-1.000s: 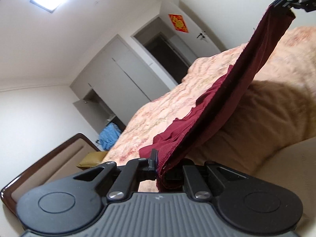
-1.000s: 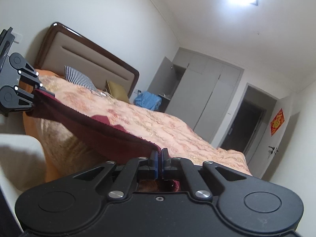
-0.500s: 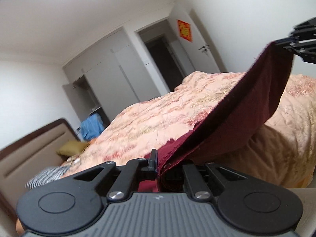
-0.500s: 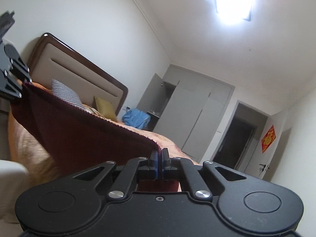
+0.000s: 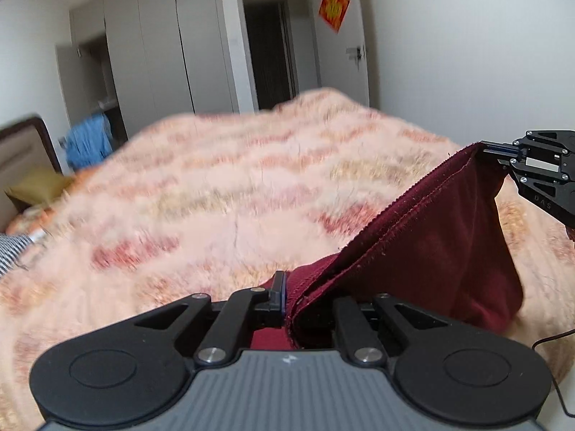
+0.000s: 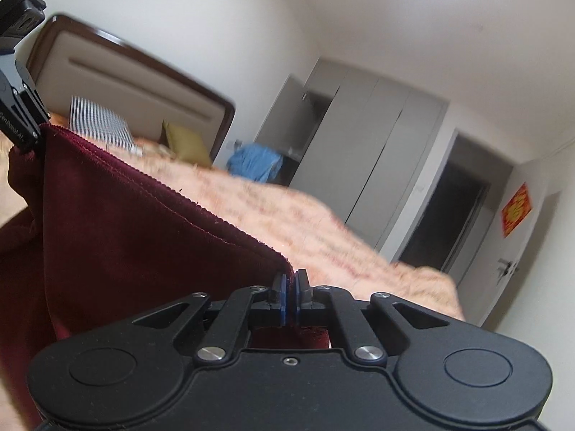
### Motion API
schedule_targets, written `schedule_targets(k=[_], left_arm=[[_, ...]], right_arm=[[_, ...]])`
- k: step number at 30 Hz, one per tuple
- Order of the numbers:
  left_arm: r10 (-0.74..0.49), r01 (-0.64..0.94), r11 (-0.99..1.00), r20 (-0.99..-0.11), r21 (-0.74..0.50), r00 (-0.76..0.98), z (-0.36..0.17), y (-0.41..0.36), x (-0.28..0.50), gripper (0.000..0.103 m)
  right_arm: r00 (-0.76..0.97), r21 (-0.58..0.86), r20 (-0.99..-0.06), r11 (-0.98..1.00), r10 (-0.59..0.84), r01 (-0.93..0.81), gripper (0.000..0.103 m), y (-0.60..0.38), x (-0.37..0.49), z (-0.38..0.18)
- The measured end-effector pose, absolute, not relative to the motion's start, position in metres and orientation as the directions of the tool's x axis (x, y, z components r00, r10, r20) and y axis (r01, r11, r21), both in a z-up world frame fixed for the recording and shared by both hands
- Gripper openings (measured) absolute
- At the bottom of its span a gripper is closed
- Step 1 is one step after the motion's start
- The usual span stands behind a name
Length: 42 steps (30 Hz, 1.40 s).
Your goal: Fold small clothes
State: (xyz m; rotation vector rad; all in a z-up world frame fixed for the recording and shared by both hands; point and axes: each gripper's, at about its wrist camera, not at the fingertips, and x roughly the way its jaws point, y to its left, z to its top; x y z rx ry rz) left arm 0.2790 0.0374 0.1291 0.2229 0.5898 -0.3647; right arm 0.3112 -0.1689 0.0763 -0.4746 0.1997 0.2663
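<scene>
- Left hand-held gripper [image 5: 287, 298] is clenched on one corner of a dark red knitted cloth garment [image 5: 431, 237].
- Right hand-held gripper [image 6: 289, 296] is clenched on the opposite corner of the same hem.
- The garment hangs stretched between both, above a bed with a fluffy peach-patterned blanket [image 5: 215, 186].
- Grey wardrobe [image 5: 161, 43] stands beyond the bed.
</scene>
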Motion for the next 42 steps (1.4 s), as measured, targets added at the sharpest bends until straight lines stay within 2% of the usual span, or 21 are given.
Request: schedule_targets(k=[4, 11, 13, 14, 15, 16, 17, 18, 19, 21, 23, 27, 29, 31, 34, 36, 38, 40, 42], left_arm=[[-0.3, 0.383, 0.924, -0.648, -0.013, 0.7, 0.089, 0.048, 0.342, 0.006], [-0.345, 0.37, 0.921, -0.694, -0.121, 0.632, 0.038, 0.059, 0.393, 0.007], [-0.361, 0.368, 0.918, -0.7, -0.15, 0.616, 0.031, 0.061, 0.399, 0.012], [-0.366, 0.365, 0.917, -0.706, -0.163, 0.606, 0.029, 0.062, 0.401, 0.022], [-0.373, 0.363, 0.915, -0.709, -0.174, 0.599, 0.028, 0.064, 0.401, 0.039], [-0.372, 0.357, 0.917, -0.707, -0.179, 0.601, 0.026, 0.066, 0.401, 0.048], [-0.37, 0.349, 0.919, -0.705, -0.182, 0.606, 0.029, 0.068, 0.398, 0.063], [-0.372, 0.344, 0.92, -0.702, -0.19, 0.608, 0.03, 0.072, 0.397, 0.072], [-0.38, 0.341, 0.918, -0.696, -0.202, 0.609, 0.033, 0.076, 0.395, 0.075], [-0.392, 0.337, 0.915, -0.685, -0.222, 0.614, 0.037, 0.084, 0.39, 0.093], [-0.379, 0.329, 0.921, -0.673, -0.208, 0.635, 0.043, 0.089, 0.379, 0.099], [-0.336, 0.346, 0.929, -0.683, -0.129, 0.649, 0.047, 0.088, 0.362, 0.102], [-0.337, 0.347, 0.929, -0.686, -0.13, 0.645, 0.05, 0.09, 0.36, 0.102], [-0.39, 0.35, 0.915, -0.658, -0.201, 0.644, 0.058, 0.098, 0.359, 0.102], [-0.528, 0.325, 0.845, -0.564, -0.425, 0.635, 0.07, 0.123, 0.362, 0.103], [-0.554, 0.265, 0.808, -0.524, -0.527, 0.647, 0.076, 0.137, 0.365, 0.103], [-0.52, 0.24, 0.828, -0.532, -0.507, 0.668, 0.082, 0.139, 0.362, 0.103], [-0.496, 0.265, 0.854, -0.547, -0.448, 0.674, 0.082, 0.133, 0.354, 0.103], [-0.477, 0.29, 0.874, -0.574, -0.39, 0.665, 0.077, 0.122, 0.343, 0.103]], right_arm=[[0.924, -0.433, -0.33, 0.839, 0.194, -0.331, 0.004, -0.156, 0.356, 0.047], [0.895, -0.396, -0.411, 0.851, 0.17, -0.344, 0.004, -0.151, 0.397, 0.008], [0.884, -0.372, -0.436, 0.861, 0.168, -0.347, 0.005, -0.152, 0.407, 0.001], [0.879, -0.361, -0.446, 0.865, 0.167, -0.348, 0.006, -0.152, 0.411, -0.002], [0.874, -0.349, -0.456, 0.87, 0.168, -0.35, 0.006, -0.154, 0.416, -0.005], [0.868, -0.332, -0.467, 0.875, 0.171, -0.352, 0.009, -0.155, 0.42, -0.008], [0.86, -0.313, -0.479, 0.881, 0.175, -0.354, 0.012, -0.157, 0.423, -0.009], [0.852, -0.294, -0.492, 0.887, 0.178, -0.355, 0.02, -0.159, 0.425, -0.012], [0.845, -0.278, -0.505, 0.893, 0.179, -0.355, 0.028, -0.162, 0.427, -0.015], [0.834, -0.253, -0.522, 0.902, 0.178, -0.351, 0.034, -0.165, 0.43, -0.017], [0.829, -0.236, -0.531, 0.91, 0.174, -0.341, 0.038, -0.167, 0.431, -0.018], [0.832, -0.244, -0.539, 0.921, 0.132, -0.304, 0.038, -0.171, 0.436, -0.021], [0.831, -0.244, -0.545, 0.927, 0.11, -0.283, 0.038, -0.176, 0.439, -0.023], [0.823, -0.228, -0.559, 0.935, 0.102, -0.271, 0.038, -0.181, 0.442, -0.028], [0.813, -0.199, -0.573, 0.945, 0.102, -0.26, 0.039, -0.187, 0.442, -0.035], [0.823, -0.162, -0.556, 0.956, 0.115, -0.243, 0.04, -0.192, 0.437, -0.033], [0.834, -0.127, -0.536, 0.965, 0.129, -0.23, 0.051, -0.197, 0.43, -0.026], [0.846, -0.118, -0.514, 0.965, 0.141, -0.233, 0.07, -0.202, 0.418, -0.018], [0.855, -0.111, -0.493, 0.964, 0.157, -0.241, 0.08, -0.206, 0.402, -0.01]])
